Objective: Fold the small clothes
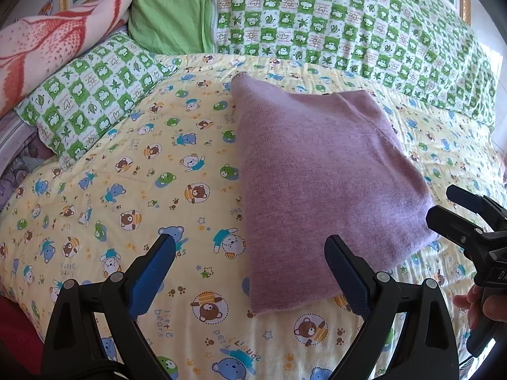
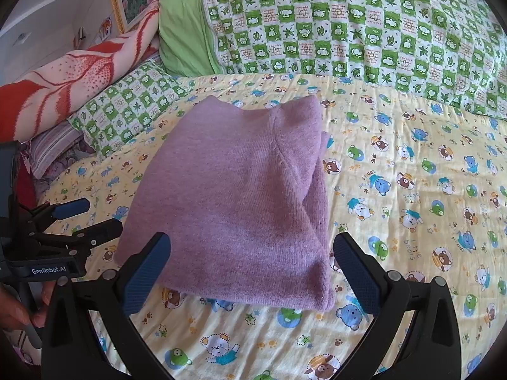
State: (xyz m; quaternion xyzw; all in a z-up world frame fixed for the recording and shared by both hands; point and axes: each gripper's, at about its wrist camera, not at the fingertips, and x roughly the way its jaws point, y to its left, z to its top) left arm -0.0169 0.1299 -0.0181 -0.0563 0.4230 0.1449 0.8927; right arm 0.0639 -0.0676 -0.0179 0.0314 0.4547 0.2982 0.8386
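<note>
Left wrist view: the left gripper hangs with jaws wide apart and empty above the yellow bedsheet, printed "little bears". The folded purple sweater lies flat on the sheet, just right of centre. The right gripper shows at the far right edge, lettering there cut off and unreadable.

Right wrist view: the right gripper stands apart, straddling the purple sweater's near edge without clamping. Only here, the left gripper, jaws parted, shows "GenRobot.AI".

The folded sweater lies on the bed, near its middle. A quilt lies behind it at the far side. A pillow and blanket sit far left.
</note>
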